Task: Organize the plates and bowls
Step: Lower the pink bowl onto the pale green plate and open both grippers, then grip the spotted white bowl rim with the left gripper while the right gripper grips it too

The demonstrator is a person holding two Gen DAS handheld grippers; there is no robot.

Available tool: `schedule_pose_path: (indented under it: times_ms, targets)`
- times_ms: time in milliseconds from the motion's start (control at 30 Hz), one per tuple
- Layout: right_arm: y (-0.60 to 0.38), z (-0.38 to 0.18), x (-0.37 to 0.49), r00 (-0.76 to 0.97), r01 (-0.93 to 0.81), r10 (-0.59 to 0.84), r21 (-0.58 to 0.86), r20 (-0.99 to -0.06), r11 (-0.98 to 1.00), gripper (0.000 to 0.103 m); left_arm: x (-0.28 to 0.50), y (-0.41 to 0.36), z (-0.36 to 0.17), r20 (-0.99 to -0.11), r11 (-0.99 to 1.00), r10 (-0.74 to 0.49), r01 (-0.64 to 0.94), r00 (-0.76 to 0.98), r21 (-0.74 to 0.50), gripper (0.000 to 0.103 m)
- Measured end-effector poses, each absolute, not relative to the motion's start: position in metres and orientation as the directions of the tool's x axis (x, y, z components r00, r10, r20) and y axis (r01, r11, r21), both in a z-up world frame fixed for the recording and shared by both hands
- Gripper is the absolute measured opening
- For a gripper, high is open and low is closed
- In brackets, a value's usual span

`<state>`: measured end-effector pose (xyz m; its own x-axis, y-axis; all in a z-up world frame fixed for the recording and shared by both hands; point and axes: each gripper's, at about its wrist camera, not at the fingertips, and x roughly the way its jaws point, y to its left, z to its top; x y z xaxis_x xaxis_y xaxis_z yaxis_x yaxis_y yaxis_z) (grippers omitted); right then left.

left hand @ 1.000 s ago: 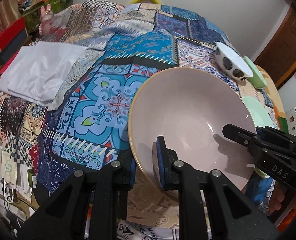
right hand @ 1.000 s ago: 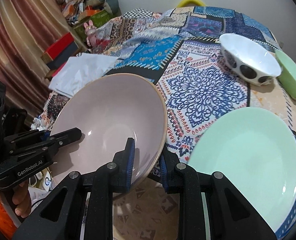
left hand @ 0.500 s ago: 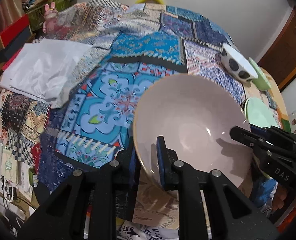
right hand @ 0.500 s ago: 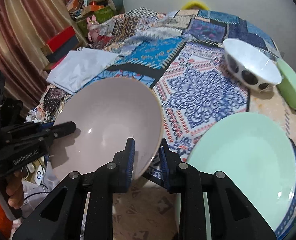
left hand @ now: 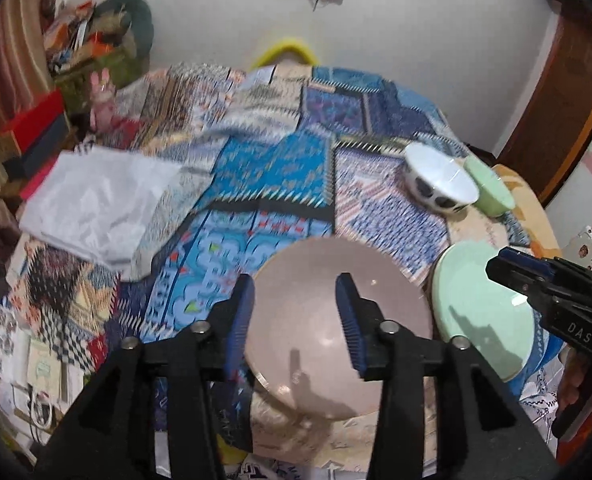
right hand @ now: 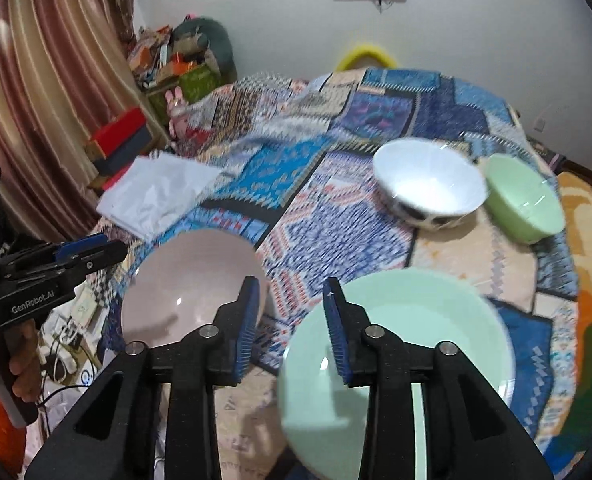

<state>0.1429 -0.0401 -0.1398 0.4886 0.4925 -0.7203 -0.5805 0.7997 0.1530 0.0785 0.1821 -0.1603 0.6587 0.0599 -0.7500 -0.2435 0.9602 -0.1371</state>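
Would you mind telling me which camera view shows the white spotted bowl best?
The right wrist view: the white spotted bowl appears larger there, its whole interior open to the camera. The left wrist view shows it smaller, more from the side, with its dark spots visible.

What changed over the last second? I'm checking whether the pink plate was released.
Both the left gripper and the right gripper let go of the pink plate: their jaws have just been opening, nothing is between them now, and both have lifted away. The plate lies on the patterned cloth. The green plate, spotted bowl and green bowl stayed put.
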Motion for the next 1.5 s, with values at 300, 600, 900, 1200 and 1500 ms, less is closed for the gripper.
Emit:
schedule_pose_path:
  times_ms: [300, 600, 900, 1200, 1500]
  targets:
    - [-0.085, -0.107, 0.162, 0.587, -0.530, 0.483, 0.143, -0.649, 0.836, 0.051, 0.098, 0.141, -0.116, -0.681, 0.980, 0.065, -0.175, 0.729, -0.094, 0.068]
    - [-0.123, -0.098, 0.190, 0.652, -0.465, 0.444, 0.138, -0.615, 0.874, 0.061, 0.136, 0.107, -0.100, -0.647, 0.985, 0.080, -0.158, 0.758, -0.063, 0.095]
    - [-0.135, -0.111, 0.234, 0.660, -0.398, 0.389, 0.140, -0.642, 0.906, 0.063, 0.197, 0.088, -0.118, -0.694, 0.993, 0.020, -0.095, 0.720, -0.069, 0.097]
    - [-0.130, -0.146, 0.270, 0.617, -0.363, 0.377, 0.175, -0.691, 0.915, 0.063, 0.266, 0.084, -0.157, -0.760, 0.989, -0.071, -0.054, 0.647, -0.139, 0.097]
    - [-0.122, -0.184, 0.301, 0.534, -0.350, 0.395, 0.230, -0.747, 0.908, 0.041, 0.320, 0.090, -0.193, -0.786, 0.988, -0.072, -0.061, 0.614, -0.139, 0.097]
